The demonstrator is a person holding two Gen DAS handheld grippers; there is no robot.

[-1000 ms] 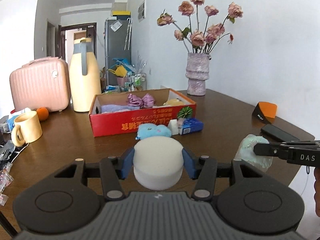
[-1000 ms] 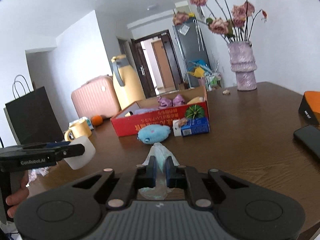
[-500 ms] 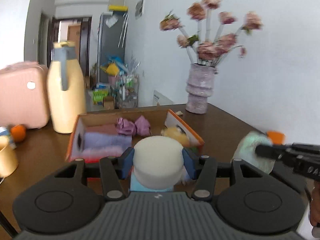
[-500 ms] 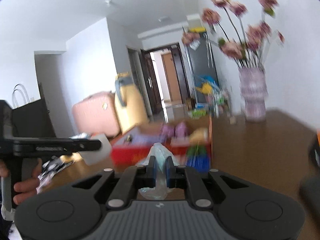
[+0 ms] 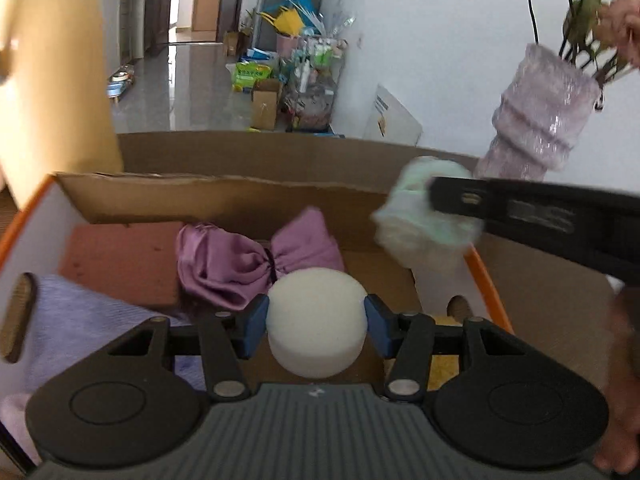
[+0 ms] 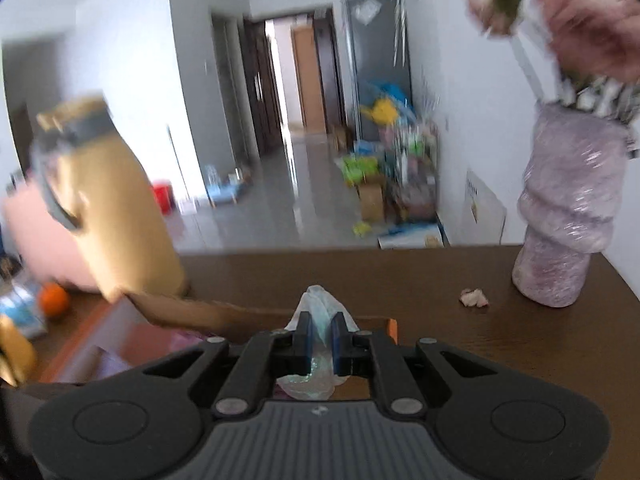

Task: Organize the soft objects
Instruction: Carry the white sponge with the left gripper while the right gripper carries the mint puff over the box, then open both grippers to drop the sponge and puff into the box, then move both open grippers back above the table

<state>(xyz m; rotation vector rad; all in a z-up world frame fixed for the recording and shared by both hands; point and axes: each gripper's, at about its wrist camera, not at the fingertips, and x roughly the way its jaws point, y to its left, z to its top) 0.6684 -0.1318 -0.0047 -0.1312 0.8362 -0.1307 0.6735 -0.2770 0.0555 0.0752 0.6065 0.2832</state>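
White foam, a round sponge (image 5: 317,316), sits clamped between the blue pads of the left gripper (image 5: 316,318), whose jaws stand at a middling width on its sides. It hangs over the open cardboard box (image 5: 224,200), above the bare floor of the box and just in front of a purple satin pouch (image 5: 256,262) tied at its middle. A lavender cloth (image 5: 76,324) lies in the box's left part, with a reddish block (image 5: 124,258) behind it. The right gripper (image 6: 320,338) has its jaws nearly together, pinching a pale mint, filmy soft bundle (image 6: 319,322); in the left wrist view that bundle (image 5: 428,216) hovers over the box's right edge. A purple textured vase (image 6: 572,216) stands on the dark wood surface (image 6: 460,344) to the right, well apart from the box. A tall yellow jug (image 6: 116,208) stands blurred behind the box's left end.
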